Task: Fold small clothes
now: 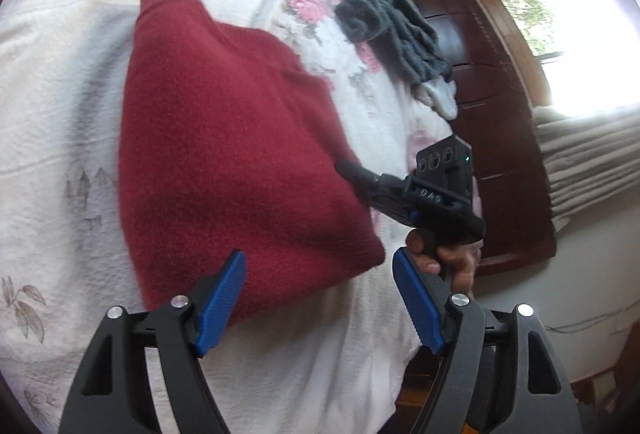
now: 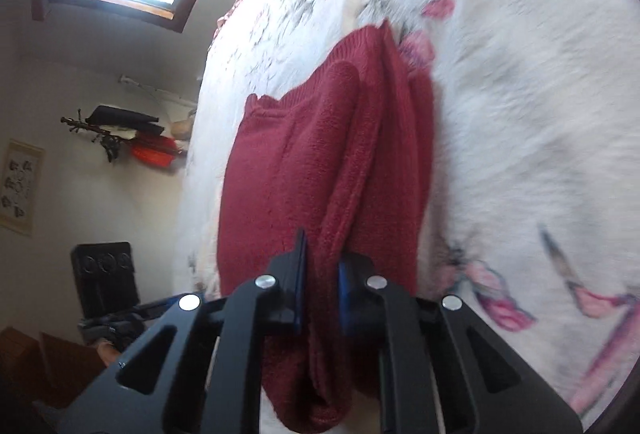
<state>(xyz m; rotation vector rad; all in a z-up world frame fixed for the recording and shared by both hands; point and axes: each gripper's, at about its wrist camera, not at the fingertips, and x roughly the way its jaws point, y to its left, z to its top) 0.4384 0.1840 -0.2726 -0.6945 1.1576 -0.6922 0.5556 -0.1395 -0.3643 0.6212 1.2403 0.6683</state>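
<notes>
Keeping the right gripper [image 2: 320, 274] clamped on the red sweater [image 1: 224, 137] at lower centre, lay the fold flat while the left gripper [image 1: 320, 298] hangs open.

I see a white flowered blanket [image 1: 60, 105] filling most of the left view. At two o'clock a bright window [image 1: 560, 17] sits beside a dark wooden cabinet [image 1: 492, 105]. On the right view's wall, at nine o'clock, hangs a picture [image 2: 22, 187], perhaps a chart.

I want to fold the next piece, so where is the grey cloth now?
In the left wrist view, the grey cloth lies crumpled at the upper right on the flowered blanket, beyond the red sweater, near the dark wooden door.
</notes>
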